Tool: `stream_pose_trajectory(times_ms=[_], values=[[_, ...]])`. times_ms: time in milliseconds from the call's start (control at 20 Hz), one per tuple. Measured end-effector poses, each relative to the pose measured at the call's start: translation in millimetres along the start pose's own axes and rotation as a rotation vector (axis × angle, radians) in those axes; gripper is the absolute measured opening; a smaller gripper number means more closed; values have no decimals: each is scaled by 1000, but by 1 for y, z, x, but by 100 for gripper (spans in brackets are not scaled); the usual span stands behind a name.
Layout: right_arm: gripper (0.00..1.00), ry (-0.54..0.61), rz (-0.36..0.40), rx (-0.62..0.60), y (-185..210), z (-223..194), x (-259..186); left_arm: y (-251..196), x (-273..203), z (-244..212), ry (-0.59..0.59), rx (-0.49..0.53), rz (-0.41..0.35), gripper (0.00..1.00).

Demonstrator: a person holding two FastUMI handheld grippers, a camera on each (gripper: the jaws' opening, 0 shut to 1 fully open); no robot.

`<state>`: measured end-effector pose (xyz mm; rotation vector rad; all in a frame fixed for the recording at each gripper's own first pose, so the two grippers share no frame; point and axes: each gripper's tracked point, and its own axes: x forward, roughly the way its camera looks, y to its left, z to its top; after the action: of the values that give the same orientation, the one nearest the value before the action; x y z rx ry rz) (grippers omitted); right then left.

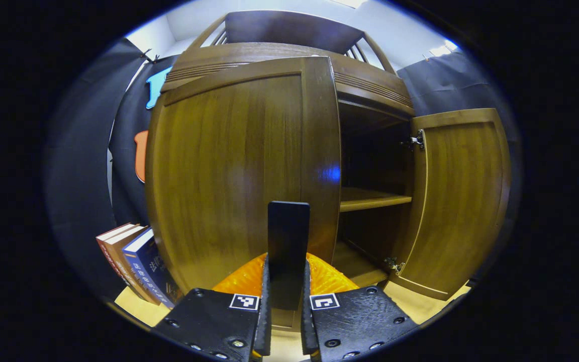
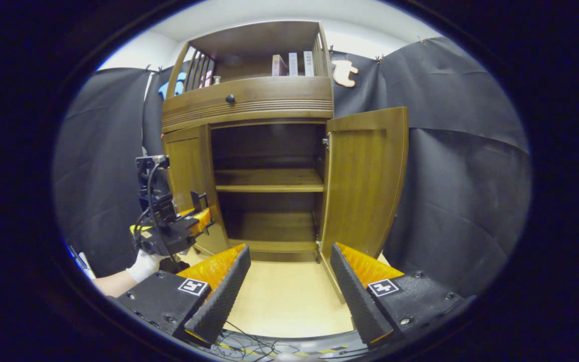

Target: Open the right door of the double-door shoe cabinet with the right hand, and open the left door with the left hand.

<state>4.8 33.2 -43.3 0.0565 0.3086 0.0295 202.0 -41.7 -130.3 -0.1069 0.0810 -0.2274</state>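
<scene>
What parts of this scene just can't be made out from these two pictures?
- Left door: in the left gripper view, the left hand-held gripper covers the black handle's base.
- Cabinet interior: in the right gripper view, the upper shelf's back is lost in shadow.
- Books on top: spines too small to read.
- Books beside the cabinet: cut off by the door.

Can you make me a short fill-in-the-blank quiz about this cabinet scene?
1. The right door stands ____.
2. The left gripper has its fingers shut on a ____ handle.
3. The fingers of the right gripper are spread ____, holding nothing.
4. Beside the left door, leaning, stand several ____.

Missing words: open; black; apart; books
</scene>
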Motion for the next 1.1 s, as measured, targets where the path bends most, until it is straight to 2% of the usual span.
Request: stream_pose_trajectory(times_ms=[600, 650, 700, 750, 800, 850, 950, 1000, 1050, 1100], values=[[100, 22, 92, -3, 28, -10, -3, 40, -72, -5, 9, -5, 39, 22], [100, 23, 98, -2, 30, -10, -3, 44, -76, -5, 13, -6, 42, 30], [100, 23, 106, 0, 32, -10, -2, 47, -79, -5, 13, -6, 47, 30], [100, 24, 114, 3, 34, -10, -1, 51, -83, -6, 14, -8, 52, 22], [100, 27, 122, 5, 36, -11, -1, 54, -86, -5, 14, -11, 57, 30], [100, 31, 126, 4, 38, -12, 1, 59, -90, -5, 9, -9, 63, 30], [100, 38, 142, 5, 43, -14, 3, 68, -98, -7, 16, -26, 66, 4], [100, 42, 151, 6, 46, -15, 4, 72, -102, -8, 17, -20, 69, 12], [100, 45, 159, 5, 49, -16, 4, 77, -106, -7, 13, -11, 76, 12], [100, 45, 167, 5, 51, -17, 4, 84, -111, -8, 21, -4, 87, 19]])
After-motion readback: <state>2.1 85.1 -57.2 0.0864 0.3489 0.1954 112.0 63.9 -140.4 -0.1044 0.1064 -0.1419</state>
